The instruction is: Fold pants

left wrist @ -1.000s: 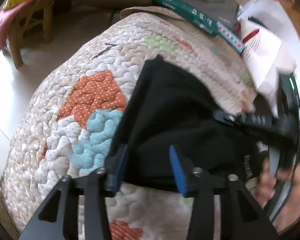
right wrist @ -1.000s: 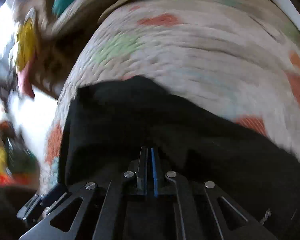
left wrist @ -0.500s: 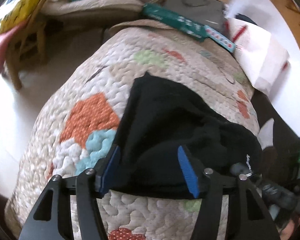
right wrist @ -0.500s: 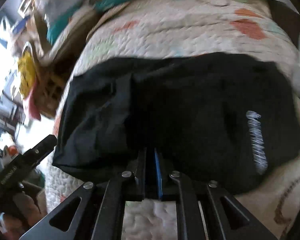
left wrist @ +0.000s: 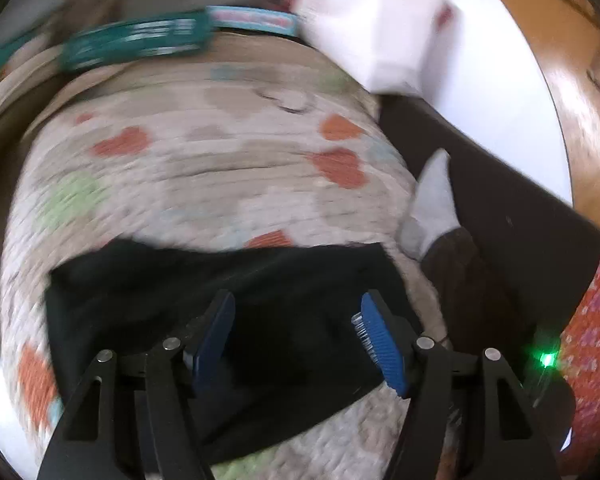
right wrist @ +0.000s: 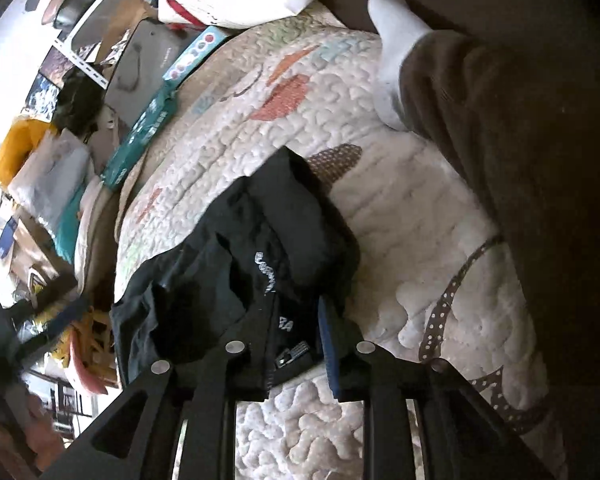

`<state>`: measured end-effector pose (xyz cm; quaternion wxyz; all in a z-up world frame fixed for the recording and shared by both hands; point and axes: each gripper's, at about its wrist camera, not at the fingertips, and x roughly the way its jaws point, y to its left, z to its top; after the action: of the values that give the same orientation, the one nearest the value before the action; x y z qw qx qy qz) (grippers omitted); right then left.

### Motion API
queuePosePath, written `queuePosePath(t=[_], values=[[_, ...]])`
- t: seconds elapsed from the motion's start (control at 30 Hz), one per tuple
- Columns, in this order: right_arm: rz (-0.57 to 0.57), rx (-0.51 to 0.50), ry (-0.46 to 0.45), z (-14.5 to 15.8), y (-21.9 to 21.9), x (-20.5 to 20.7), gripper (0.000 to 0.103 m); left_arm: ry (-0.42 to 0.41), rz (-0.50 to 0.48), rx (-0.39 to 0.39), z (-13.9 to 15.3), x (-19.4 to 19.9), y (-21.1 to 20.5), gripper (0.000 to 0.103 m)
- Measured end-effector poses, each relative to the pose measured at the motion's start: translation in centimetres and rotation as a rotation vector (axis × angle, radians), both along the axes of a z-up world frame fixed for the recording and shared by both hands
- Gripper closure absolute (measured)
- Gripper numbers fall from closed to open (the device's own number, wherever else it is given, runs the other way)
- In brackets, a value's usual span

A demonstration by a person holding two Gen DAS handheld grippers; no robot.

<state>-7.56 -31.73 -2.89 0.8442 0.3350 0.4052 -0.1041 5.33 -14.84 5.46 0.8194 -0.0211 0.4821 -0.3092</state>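
The black pants (left wrist: pixel 220 300) lie folded in a bundle on a quilted patchwork blanket (left wrist: pixel 220 168). In the right wrist view the pants (right wrist: pixel 236 264) show white lettering and a small tag near the front edge. My left gripper (left wrist: pixel 296 344) is open, its blue pads spread just above the pants, holding nothing. My right gripper (right wrist: pixel 296 336) is open, its fingers straddling the near edge of the bundle; cloth lies between them but is not pinched.
A person's leg in brown trousers (right wrist: pixel 500 140) with a white sock (right wrist: pixel 396 36) rests on the blanket's right side. A green box (left wrist: pixel 136 42), white paper bags (left wrist: pixel 372 20) and clutter (right wrist: pixel 60 120) lie beyond the blanket's far edge.
My right gripper has opened and let go of the pants, and its view has swung right. My left gripper has turned right over the bundle and stays open.
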Motion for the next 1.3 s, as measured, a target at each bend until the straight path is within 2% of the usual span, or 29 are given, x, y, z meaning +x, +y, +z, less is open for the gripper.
queuePosePath(t=[0.1,0.2,0.3,0.4,0.53,0.7,0.83,0.97,1.03,1.1,1.13,1.17,1.2,1.27,1.3], values=[[-0.015,0.003,0.016,-0.7,-0.1,0.1,0.076,-0.002,-0.107,0.044,-0.9,0.9,-5.2,0.037],[-0.047,0.043,0.009,-1.5,-0.9,-0.1,0.073,0.046,-0.185,0.060,-2.8,1.9,-9.2,0.037],[-0.064,0.055,-0.015,-2.0,-1.2,0.0,0.071,0.101,-0.217,0.066,-4.9,3.4,-12.0,0.037],[-0.072,0.050,-0.035,-2.1,-1.0,0.2,0.070,0.111,-0.243,0.090,-6.1,4.5,-14.0,0.037],[-0.086,0.070,-0.049,-2.2,-1.0,0.2,0.070,0.094,-0.290,0.152,-6.7,5.2,-15.5,0.036],[-0.124,0.154,-0.047,-2.8,-1.7,-0.7,0.068,0.124,-0.351,0.152,-6.7,5.4,-15.6,0.035],[-0.122,0.164,-0.057,-2.7,-1.3,-1.1,0.059,0.137,-0.363,0.153,-6.5,5.4,-15.2,0.034],[-0.120,0.136,-0.057,-2.9,-0.9,-1.0,0.058,0.077,-0.393,0.267,-7.1,4.4,-16.8,0.030],[-0.119,0.120,-0.059,-2.8,-1.0,-0.6,0.057,0.021,-0.431,0.383,-8.1,3.2,-18.4,0.030],[-0.115,0.106,-0.064,-2.8,-1.1,-0.2,0.055,-0.087,-0.473,0.491,-8.7,1.4,-19.5,0.052],[-0.108,0.095,-0.066,-2.9,-1.1,0.1,0.054,-0.106,-0.489,0.494,-8.6,1.0,-19.6,0.060],[-0.106,0.091,-0.066,-2.9,-1.1,0.2,0.054,-0.106,-0.502,0.476,-8.3,0.6,-19.6,0.089],[-0.101,0.090,-0.067,-2.9,-1.2,0.4,0.053,-0.099,-0.505,0.455,-7.8,0.5,-19.4,0.097],[-0.064,0.122,-0.067,-2.8,-1.2,0.9,0.065,-0.093,-0.495,0.422,-6.9,0.5,-18.9,0.097],[-0.050,0.141,-0.068,-2.7,-1.3,1.0,0.080,-0.098,-0.486,0.407,-6.4,0.4,-18.5,0.097]])
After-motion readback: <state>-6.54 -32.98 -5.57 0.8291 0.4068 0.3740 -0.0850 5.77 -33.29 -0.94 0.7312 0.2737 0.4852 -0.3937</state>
